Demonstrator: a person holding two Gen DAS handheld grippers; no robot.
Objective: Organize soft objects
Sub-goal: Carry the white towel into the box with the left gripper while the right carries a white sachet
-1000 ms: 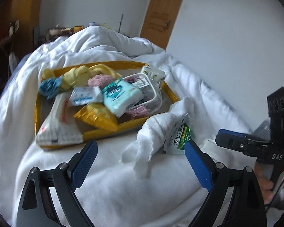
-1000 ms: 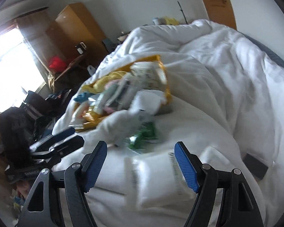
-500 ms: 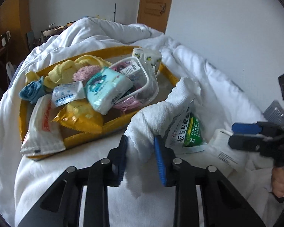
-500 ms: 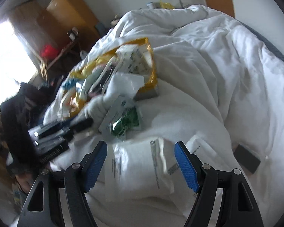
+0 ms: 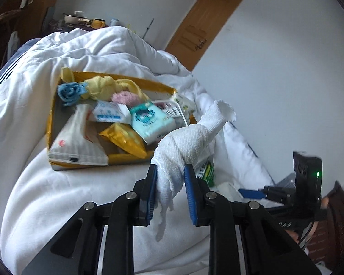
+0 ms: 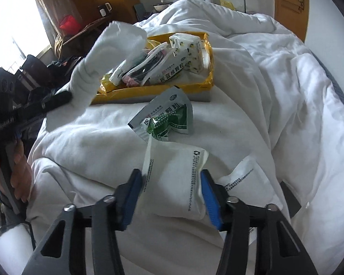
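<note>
While most of the soft things already lie in the yellow tray [image 5: 48,123] on the bed [image 5: 45,194], three packets are left on the duvet. The left gripper [image 5: 170,174] has its fingers closed on a rolled white towel [image 5: 185,142], held up off the duvet at about 4 o'clock from the tray and not yet over it. The right gripper [image 6: 170,183] has its fingers spread on either side of a white pouch [image 6: 176,183]; I cannot tell whether they touch it. A green-and-silver granule sachet [image 6: 167,119] lies at 12 o'clock from that pouch, and another white packet [image 6: 247,181] at 3 o'clock. The tray holds a blue cloth [image 5: 70,91], yellow cloth [image 5: 101,87], pink puff [image 5: 123,96], tissue packs [image 5: 149,119], and a gold packet [image 5: 123,138].
</note>
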